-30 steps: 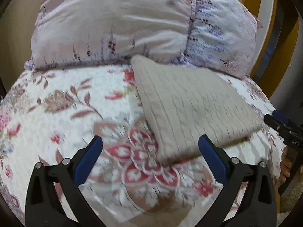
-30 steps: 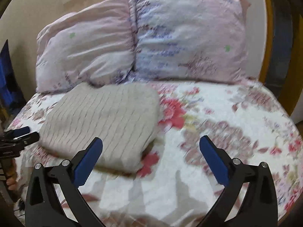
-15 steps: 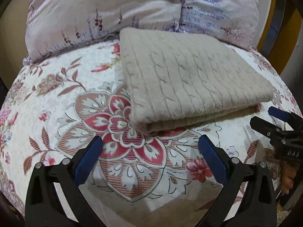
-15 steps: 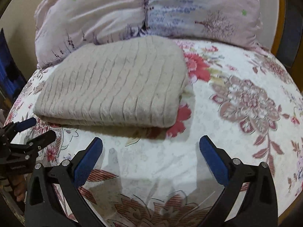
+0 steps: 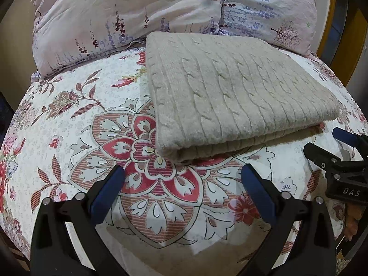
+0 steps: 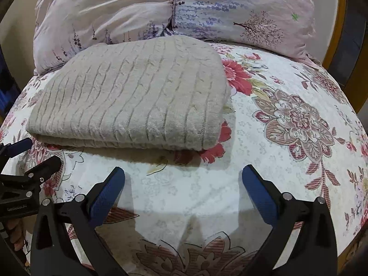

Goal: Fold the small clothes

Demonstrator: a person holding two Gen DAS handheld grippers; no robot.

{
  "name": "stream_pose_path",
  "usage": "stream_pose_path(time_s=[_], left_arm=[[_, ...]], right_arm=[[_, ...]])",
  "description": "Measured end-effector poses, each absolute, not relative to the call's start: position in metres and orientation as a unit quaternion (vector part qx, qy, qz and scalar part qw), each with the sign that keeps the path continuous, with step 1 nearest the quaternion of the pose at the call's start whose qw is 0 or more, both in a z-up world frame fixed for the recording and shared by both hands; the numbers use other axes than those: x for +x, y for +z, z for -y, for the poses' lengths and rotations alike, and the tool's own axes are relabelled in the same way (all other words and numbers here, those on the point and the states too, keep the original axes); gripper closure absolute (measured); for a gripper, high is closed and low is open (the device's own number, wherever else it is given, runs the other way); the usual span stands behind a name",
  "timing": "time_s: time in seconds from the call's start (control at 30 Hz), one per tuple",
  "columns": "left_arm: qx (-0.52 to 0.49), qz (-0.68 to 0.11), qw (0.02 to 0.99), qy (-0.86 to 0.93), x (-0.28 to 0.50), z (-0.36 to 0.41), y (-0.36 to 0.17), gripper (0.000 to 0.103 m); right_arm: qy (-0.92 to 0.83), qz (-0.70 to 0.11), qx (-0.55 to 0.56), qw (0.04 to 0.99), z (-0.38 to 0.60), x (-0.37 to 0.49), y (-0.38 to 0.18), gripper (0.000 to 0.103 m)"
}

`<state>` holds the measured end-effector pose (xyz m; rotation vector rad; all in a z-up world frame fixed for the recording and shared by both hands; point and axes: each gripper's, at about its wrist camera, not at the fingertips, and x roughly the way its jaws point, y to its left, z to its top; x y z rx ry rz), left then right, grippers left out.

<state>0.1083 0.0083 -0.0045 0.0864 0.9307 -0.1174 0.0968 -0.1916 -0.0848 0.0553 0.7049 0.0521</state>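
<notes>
The beige cable-knit sweater [image 5: 232, 96] sits in a tidy rectangle on the floral bedspread [image 5: 76, 124], its far edge tucked up against the two lavender-print pillows [image 5: 128, 16], and that looks like a finished fold: layers stacked, near edge doubled over, no sleeve or hem sticking out that either camera can catch. The left gripper [image 5: 182, 179] hangs just short of the sweater's near edge, jaws spread wide, nothing between the blue pads [image 5: 108, 191]. The right gripper [image 6: 183, 179] is the same story, jaws wide apart and empty, hovering over bare bedspread just in front of the sweater. Each gripper shows up at the edge of the other's view, flanking the sweater on either side. Nobody is touching the knit. As for what is left, I see no other garment near the sweater, so this piece reads as done; at most a squaring-up of the slightly rounded right corner remains, if anything
</notes>
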Motion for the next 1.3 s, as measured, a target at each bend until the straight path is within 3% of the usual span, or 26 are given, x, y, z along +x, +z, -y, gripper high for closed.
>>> stream_pose_path(time_s=[1.3], left_arm=[[0.042, -0.443, 0.894, -0.061, 0.1114, -0.0101, -0.0063, 0.002]], right_arm=[[0.014, -0.33, 0.033, 0.943, 0.1914, 0.0916, -0.0879, 0.001]])
